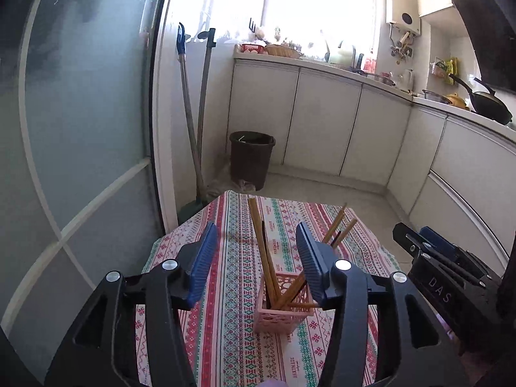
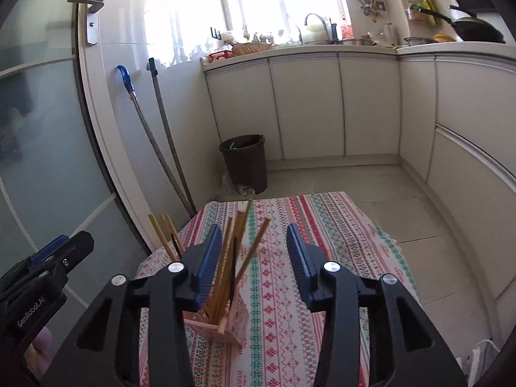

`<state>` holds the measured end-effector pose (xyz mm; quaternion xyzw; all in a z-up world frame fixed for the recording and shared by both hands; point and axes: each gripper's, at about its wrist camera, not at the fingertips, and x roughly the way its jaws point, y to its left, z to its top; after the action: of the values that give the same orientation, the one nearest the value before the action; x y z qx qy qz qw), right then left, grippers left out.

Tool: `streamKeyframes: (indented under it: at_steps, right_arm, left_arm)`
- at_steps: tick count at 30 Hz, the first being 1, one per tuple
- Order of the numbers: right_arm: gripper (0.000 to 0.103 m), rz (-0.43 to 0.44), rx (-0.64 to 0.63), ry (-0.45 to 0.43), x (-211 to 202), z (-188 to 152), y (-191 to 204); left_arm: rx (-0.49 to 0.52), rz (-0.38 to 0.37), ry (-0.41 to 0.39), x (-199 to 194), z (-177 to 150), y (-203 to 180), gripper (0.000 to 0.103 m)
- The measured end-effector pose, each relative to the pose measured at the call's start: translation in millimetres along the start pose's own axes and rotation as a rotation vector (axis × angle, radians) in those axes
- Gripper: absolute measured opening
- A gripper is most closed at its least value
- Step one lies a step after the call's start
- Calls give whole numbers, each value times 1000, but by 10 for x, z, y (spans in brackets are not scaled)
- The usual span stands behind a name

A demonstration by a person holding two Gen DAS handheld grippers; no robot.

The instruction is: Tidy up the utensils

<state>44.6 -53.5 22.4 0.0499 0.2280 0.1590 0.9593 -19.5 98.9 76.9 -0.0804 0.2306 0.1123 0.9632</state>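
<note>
A pink perforated utensil holder stands on a small table with a patterned cloth. Several wooden chopsticks and a dark one stand in it, leaning both ways. My left gripper is open and empty, held above and just behind the holder. In the right wrist view the holder sits low left, partly behind my left finger, with the chopsticks fanning upward. My right gripper is open and empty, to the right of the holder. Each gripper shows at the edge of the other's view.
A dark waste bin stands on the floor beyond the table. Two mop handles lean on the wall by a glass door. White cabinets with a cluttered counter run along the back and right.
</note>
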Motion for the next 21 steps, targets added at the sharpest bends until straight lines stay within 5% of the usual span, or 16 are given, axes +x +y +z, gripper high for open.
streamKeyframes:
  at_steps: [9, 15, 21]
  right_arm:
    - [89, -167, 25, 48, -336, -453, -381]
    - [96, -250, 40, 47, -538, -614, -537]
    - [96, -294, 18, -8, -710, -689, -576]
  left_arm:
    - [49, 51, -31, -280, -357, -222, 96]
    - [90, 102, -93, -415, -532, -387, 96]
    - [116, 85, -10, -336, -620, -463, 96]
